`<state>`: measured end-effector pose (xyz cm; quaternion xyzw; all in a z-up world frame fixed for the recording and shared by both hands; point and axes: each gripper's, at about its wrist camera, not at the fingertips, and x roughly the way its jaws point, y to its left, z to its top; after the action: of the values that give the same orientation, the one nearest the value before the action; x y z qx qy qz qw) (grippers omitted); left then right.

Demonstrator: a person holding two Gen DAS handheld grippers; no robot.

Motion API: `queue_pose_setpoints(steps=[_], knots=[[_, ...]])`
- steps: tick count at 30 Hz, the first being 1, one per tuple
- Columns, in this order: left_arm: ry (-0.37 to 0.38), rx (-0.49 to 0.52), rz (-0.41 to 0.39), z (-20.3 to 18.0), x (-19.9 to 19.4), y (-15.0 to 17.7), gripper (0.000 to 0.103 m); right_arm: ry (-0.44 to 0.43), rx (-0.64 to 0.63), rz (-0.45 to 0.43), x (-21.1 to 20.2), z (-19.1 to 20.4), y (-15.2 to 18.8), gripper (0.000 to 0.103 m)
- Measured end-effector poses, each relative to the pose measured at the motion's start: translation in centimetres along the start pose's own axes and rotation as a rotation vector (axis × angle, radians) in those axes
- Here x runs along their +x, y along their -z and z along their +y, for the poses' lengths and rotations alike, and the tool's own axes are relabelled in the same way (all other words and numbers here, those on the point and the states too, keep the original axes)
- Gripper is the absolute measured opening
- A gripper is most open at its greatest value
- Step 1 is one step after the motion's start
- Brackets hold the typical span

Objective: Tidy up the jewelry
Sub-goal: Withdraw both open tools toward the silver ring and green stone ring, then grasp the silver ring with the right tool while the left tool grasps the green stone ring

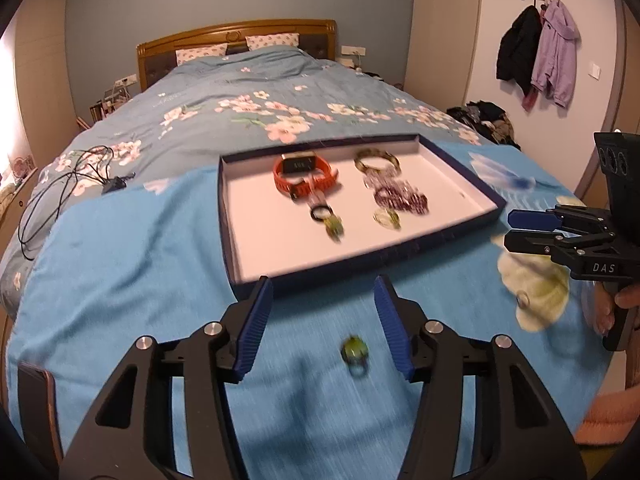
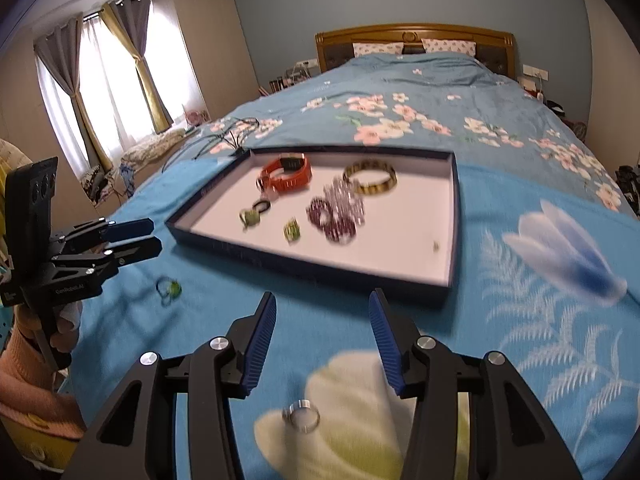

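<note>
A dark blue tray (image 1: 360,258) (image 2: 304,268) with a white floor lies on a blue blanket on the bed. In it are an orange watch (image 1: 306,178) (image 2: 288,176), a gold bangle (image 1: 378,160) (image 2: 370,178), purple bead bracelets (image 1: 400,198) (image 2: 336,216) and small green pieces (image 1: 334,228) (image 2: 292,231). A green-stone ring (image 1: 354,354) (image 2: 169,289) lies on the blanket between my open left gripper's (image 1: 322,320) (image 2: 138,238) fingers. A silver ring (image 2: 301,414) (image 1: 523,300) lies on the blanket just below my open right gripper (image 2: 322,334) (image 1: 520,230).
Black cables (image 1: 68,184) (image 2: 230,136) lie on the floral duvet left of the tray. Coats (image 1: 536,56) hang on the right wall. Curtained windows (image 2: 104,92) are at left. A phone (image 1: 38,412) lies at the blanket's left edge.
</note>
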<state>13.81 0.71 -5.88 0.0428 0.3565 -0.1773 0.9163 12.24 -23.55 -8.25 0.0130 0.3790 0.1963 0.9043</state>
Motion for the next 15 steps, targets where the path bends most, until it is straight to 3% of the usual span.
queue_pose_setpoints(steps=[9,15], knots=[[0.023,0.027,0.054,-1.4,0.4,2.5,0.053,0.023,-0.021,0.081,-0.4,0.7,3.7,0.046],[0.042,0.033,0.088,-1.8,0.9,3.1,0.055,0.035,-0.033,0.088,-0.7,1.3,4.8,0.046]])
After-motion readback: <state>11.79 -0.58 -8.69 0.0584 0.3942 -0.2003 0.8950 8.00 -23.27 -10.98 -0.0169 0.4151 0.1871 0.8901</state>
